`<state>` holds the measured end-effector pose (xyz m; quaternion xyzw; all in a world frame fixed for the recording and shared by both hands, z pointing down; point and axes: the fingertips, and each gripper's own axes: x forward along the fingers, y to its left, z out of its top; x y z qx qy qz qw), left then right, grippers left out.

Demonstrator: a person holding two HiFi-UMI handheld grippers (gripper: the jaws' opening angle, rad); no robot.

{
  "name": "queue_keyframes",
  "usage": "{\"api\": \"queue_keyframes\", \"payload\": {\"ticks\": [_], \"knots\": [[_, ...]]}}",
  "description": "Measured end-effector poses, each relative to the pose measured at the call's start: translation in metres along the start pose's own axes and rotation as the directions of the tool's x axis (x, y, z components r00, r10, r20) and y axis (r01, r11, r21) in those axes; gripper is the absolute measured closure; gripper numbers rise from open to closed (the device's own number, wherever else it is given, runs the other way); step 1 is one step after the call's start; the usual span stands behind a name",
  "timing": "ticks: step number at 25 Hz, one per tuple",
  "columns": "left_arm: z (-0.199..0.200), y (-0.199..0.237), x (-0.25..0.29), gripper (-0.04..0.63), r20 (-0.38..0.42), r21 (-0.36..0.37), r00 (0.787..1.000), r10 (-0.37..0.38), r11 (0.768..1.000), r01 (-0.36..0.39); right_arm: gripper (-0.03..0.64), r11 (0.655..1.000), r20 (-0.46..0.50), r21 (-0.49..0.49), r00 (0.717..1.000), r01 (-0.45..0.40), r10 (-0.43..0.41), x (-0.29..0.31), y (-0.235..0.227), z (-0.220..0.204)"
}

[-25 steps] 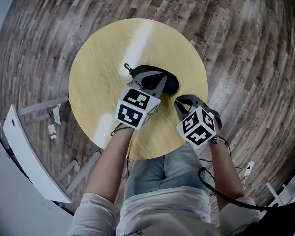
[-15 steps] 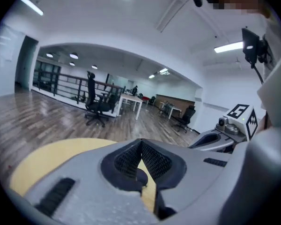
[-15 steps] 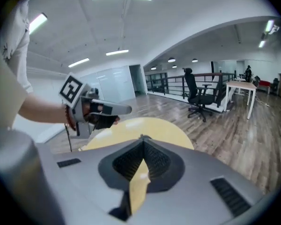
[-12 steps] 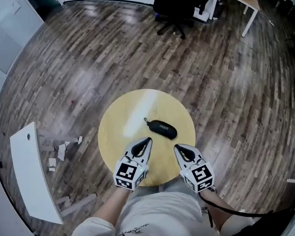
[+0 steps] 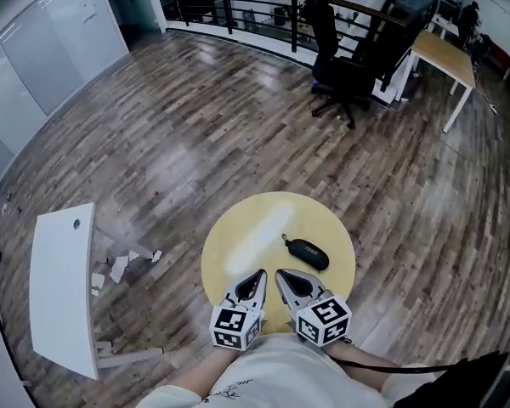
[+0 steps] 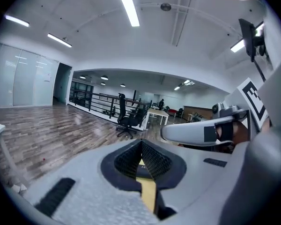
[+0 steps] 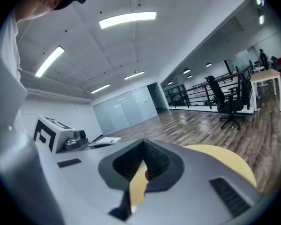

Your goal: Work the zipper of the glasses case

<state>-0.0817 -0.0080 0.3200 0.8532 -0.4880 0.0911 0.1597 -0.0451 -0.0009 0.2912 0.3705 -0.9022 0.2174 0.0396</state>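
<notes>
A black zipped glasses case (image 5: pixel 307 253) lies on the round yellow table (image 5: pixel 238 262), right of centre, its pull tab pointing up-left. Both grippers are drawn back to the table's near edge, close to the person's body and apart from the case. My left gripper (image 5: pixel 259 275) is shut and empty; its jaws (image 6: pixel 141 146) meet with nothing between them, and a sliver of the case shows just beyond their tips. My right gripper (image 5: pixel 280 274) is also shut and empty, its tips (image 7: pixel 143 146) meeting above the yellow tabletop (image 7: pixel 220 161).
A wood-plank floor surrounds the table. A white board (image 5: pixel 64 283) and scattered debris (image 5: pixel 119 266) lie on the floor to the left. A black office chair (image 5: pixel 340 66), a railing (image 5: pixel 238 7) and a desk (image 5: pixel 446 62) stand far off.
The head view has risen and pulled far back, so the table looks much smaller. Both grippers have withdrawn from the case to the near edge and come closer together.
</notes>
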Motion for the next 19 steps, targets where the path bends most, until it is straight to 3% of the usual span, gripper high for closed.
{"api": "queue_keyframes", "payload": {"ticks": [2, 7, 19], "knots": [[0.0, -0.002, 0.0, 0.592, 0.002, -0.018, 1.0, -0.007, 1.0, 0.007, 0.617, 1.0, -0.011, -0.028, 1.0, -0.001, 0.0, 0.003, 0.005, -0.001], [0.009, -0.009, -0.002, 0.592, 0.026, 0.049, 0.999, -0.033, 0.998, 0.031, 0.617, 0.998, -0.006, -0.036, 0.999, 0.045, -0.045, -0.003, -0.004, -0.004], [0.015, -0.005, -0.005, 0.592, 0.051, 0.033, 0.998, -0.025, 0.999, 0.023, 0.617, 0.993, -0.01, -0.076, 0.995, 0.094, -0.095, -0.02, -0.006, -0.012]]}}
